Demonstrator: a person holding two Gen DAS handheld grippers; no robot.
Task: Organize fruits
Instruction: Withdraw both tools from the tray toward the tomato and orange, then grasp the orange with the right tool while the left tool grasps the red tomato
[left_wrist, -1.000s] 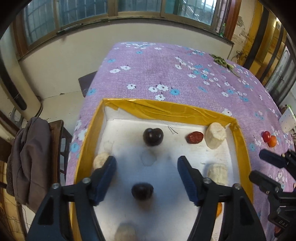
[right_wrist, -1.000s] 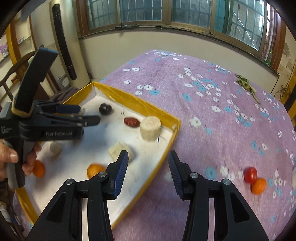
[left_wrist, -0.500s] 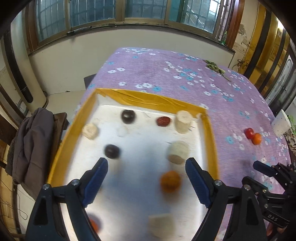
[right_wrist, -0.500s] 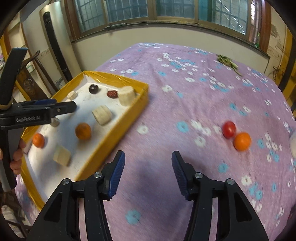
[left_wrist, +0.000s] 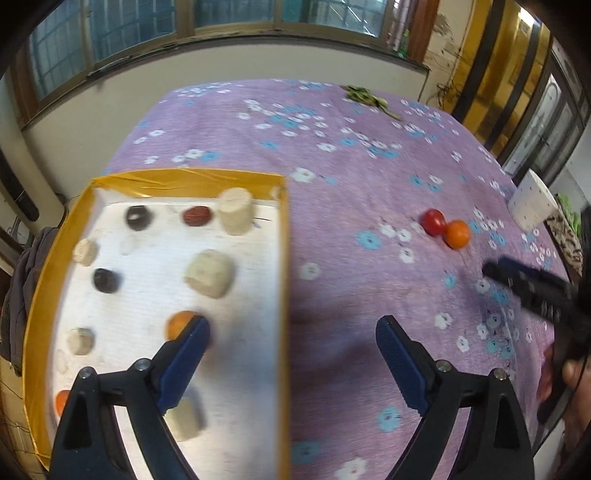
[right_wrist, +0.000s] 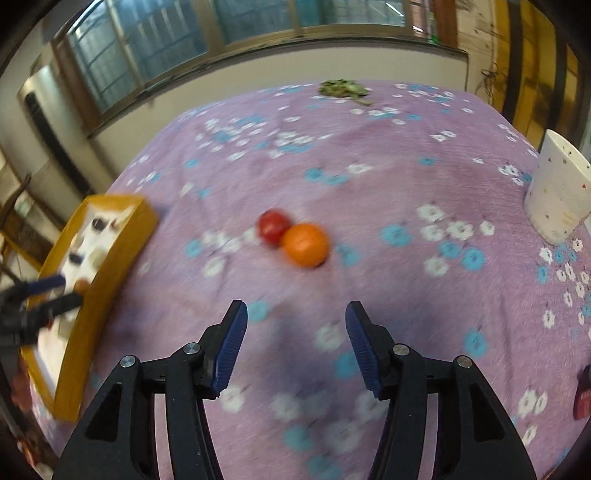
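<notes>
The left wrist view looks down into the yellow tray (left_wrist: 282, 258) and shows its white floor clearly. The right wrist view shows this tray (right_wrist: 110, 273) only from the side, small and blurred at the left, but it shows the white cup (right_wrist: 557, 195) much larger, at the right edge of the purple flowered cloth (right_wrist: 369, 155).

The left gripper (left_wrist: 291, 332) hangs over the right wall of the tray, one finger above the tray floor and one above the cloth. Its jaws are opening and nothing is between them. The right gripper (right_wrist: 295, 325) is above bare cloth; its jaws are opening too, with nothing between them.

The red tomato (right_wrist: 273, 226) and the orange fruit (right_wrist: 306, 244) lie touching each other on the cloth, outside the tray, just ahead of the right gripper. Around them the cloth is free on all sides; the cup is well apart to the right and a green bunch of leaves (right_wrist: 341, 88) lies near the far edge.

Inside the tray are two dark round fruits (left_wrist: 137, 217), a red date-like fruit (left_wrist: 197, 216), several pale cut pieces (left_wrist: 210, 272) and an orange fruit (left_wrist: 181, 325) partly behind the left finger. Another orange one shows at the near left corner.
</notes>
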